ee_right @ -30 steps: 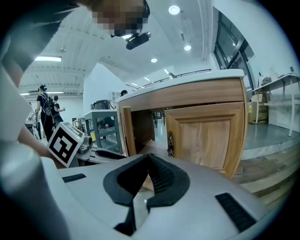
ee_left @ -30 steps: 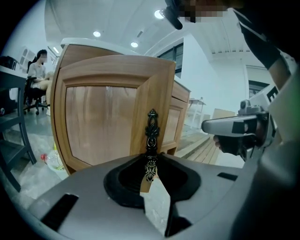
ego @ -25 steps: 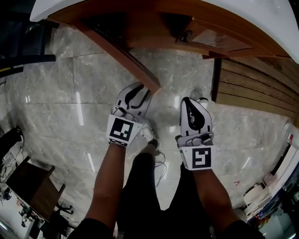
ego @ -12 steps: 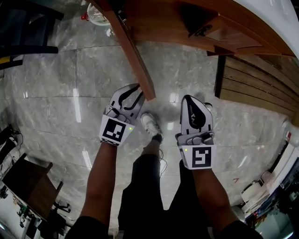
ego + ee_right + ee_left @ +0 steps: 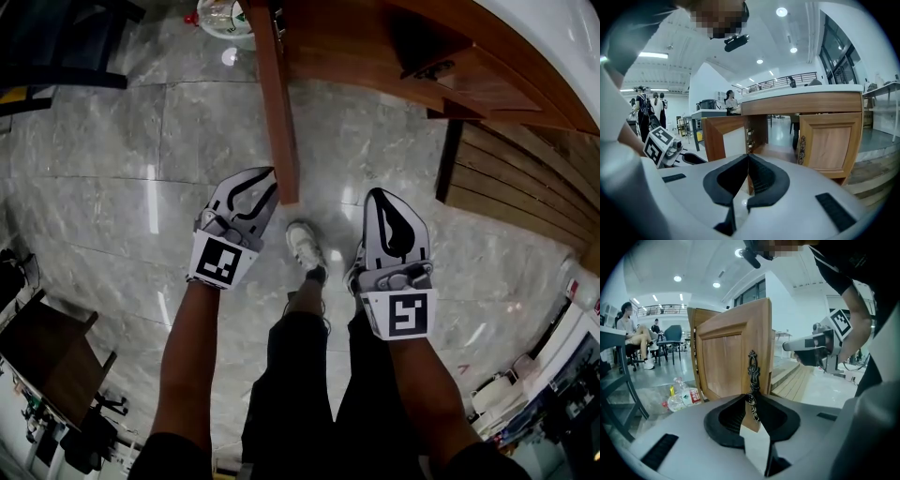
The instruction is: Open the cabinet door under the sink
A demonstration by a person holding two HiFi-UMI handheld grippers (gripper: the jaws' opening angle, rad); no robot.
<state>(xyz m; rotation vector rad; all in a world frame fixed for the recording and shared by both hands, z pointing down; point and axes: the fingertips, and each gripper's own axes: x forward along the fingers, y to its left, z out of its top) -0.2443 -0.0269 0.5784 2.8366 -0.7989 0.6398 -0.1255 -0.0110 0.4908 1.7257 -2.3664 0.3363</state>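
Observation:
The wooden cabinet door (image 5: pixel 278 103) under the white sink counter (image 5: pixel 555 39) stands swung out, its free edge toward me. My left gripper (image 5: pixel 265 180) is at that edge. In the left gripper view the door (image 5: pixel 733 357) fills the middle, and its dark ornate handle (image 5: pixel 752 373) runs down between the jaw tips of the left gripper (image 5: pixel 751 398), which are closing on its lower ring. My right gripper (image 5: pixel 383 208) hangs beside it, shut and empty; seen in its own view, the right gripper (image 5: pixel 748 157) faces the open cabinet (image 5: pixel 757 133) and the closed right door (image 5: pixel 830 140).
Plastic bottles (image 5: pixel 223 13) lie on the marble floor behind the open door, the same bottles (image 5: pixel 682 397) in the left gripper view. Wooden steps (image 5: pixel 517 187) lie to the right. My shoe (image 5: pixel 304 247) is between the grippers. A dark chair (image 5: pixel 56 47) stands at the left.
The door has swung further open, its free edge coming round toward me. My left gripper has moved leftward with it. The right gripper has shifted a little.

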